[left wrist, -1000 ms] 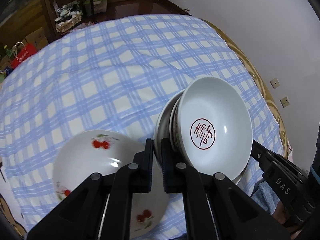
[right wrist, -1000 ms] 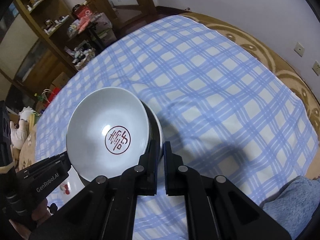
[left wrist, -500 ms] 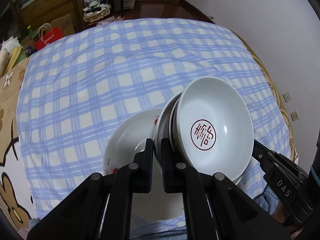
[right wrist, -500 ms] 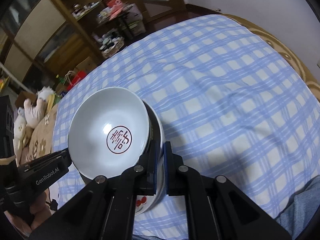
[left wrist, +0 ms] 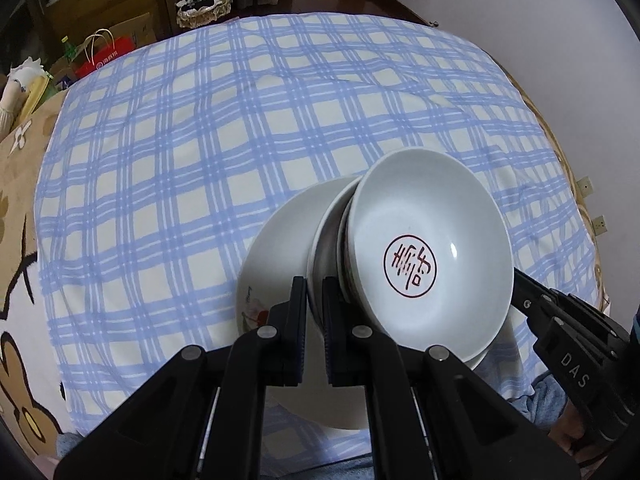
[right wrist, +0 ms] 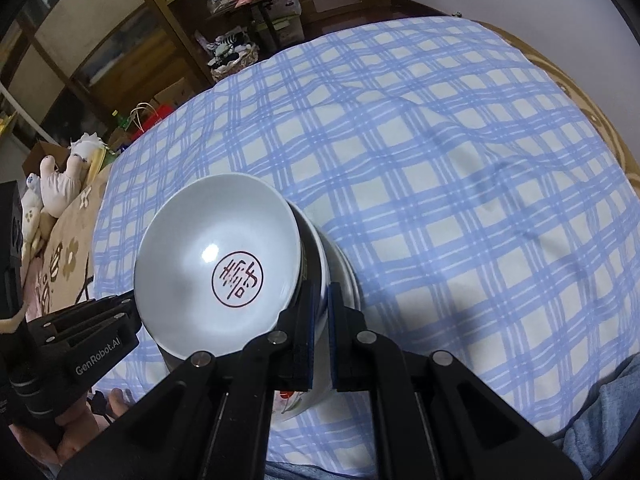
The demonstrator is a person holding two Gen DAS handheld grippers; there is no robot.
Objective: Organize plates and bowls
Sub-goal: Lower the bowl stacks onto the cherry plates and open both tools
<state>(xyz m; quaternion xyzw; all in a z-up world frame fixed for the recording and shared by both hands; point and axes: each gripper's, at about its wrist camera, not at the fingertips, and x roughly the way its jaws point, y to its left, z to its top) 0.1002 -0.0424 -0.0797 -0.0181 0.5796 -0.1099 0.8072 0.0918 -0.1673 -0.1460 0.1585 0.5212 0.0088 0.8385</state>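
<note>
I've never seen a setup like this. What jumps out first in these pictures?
The white bowl with a round red emblem draws the eye first: it sits nested on other dishes, and the stack is pinched at opposite rims by two black tools, the left tool and the right tool. Just beneath the stack lies a white plate with red fruit painted on it. All this hangs over a blue-and-white checked cloth that fills most of each view.

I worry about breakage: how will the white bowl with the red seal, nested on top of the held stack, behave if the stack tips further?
The white bowl looks glazed, with a bright glare spot, so it would probably slide. It sits loosely in the stack; the left gripper and right gripper seem to pinch lower rims, not it. Likely ceramic: rigid, chips if dropped, though the checked cloth looks soft.
</note>
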